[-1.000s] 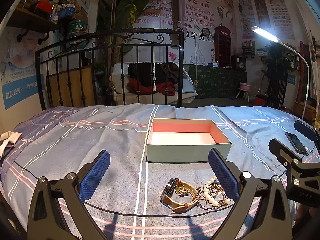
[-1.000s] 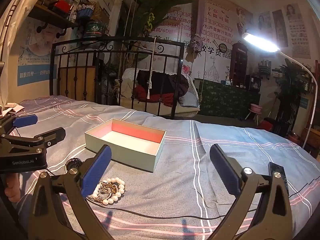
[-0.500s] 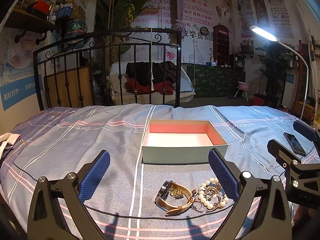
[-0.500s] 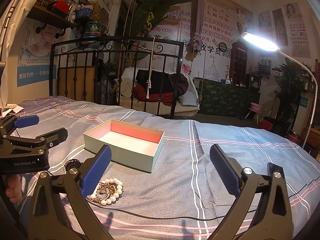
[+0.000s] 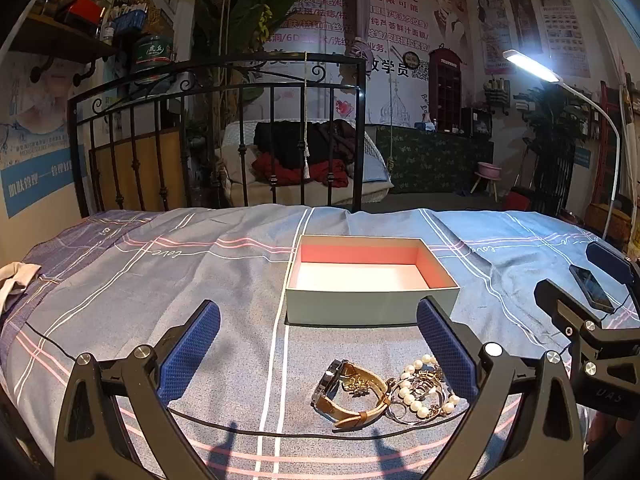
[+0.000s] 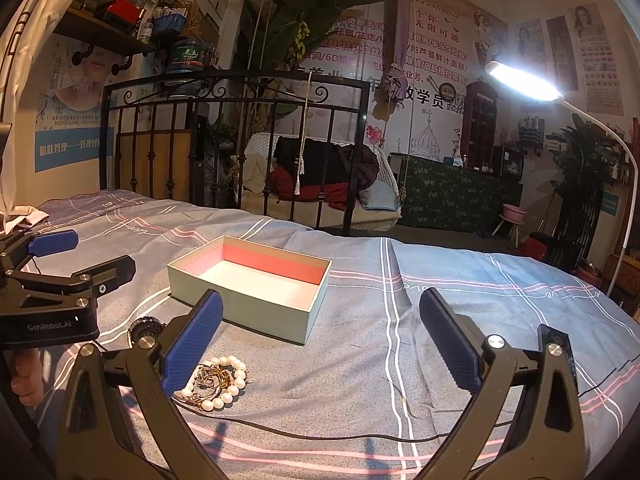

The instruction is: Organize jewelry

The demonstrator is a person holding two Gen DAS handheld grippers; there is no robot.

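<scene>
An open pale-green box (image 5: 370, 304) with a pink lining sits empty on the bedspread; the right wrist view shows the box (image 6: 256, 300) too. In front of it lies a tan-strapped watch (image 5: 344, 390) beside a pearl bracelet (image 5: 416, 394) tangled with gold chains. My left gripper (image 5: 318, 344) hovers open just above and before this pile, nothing between its fingers. My right gripper (image 6: 320, 332) is open too, right of the pearl bracelet (image 6: 218, 384), holding nothing. The watch face (image 6: 147, 326) peeks out behind its left finger.
A black cable (image 5: 280, 432) runs across the blue striped bedspread (image 5: 160, 280) near the front. A phone (image 5: 592, 288) lies at the right. A black iron bed rail (image 5: 220, 140) stands behind, and a lit lamp (image 6: 520, 80) at the right.
The left gripper has drifted slightly, so the box and jewelry sit a little lower-left in its view. Both grippers stay open; the jewelry has not moved.
</scene>
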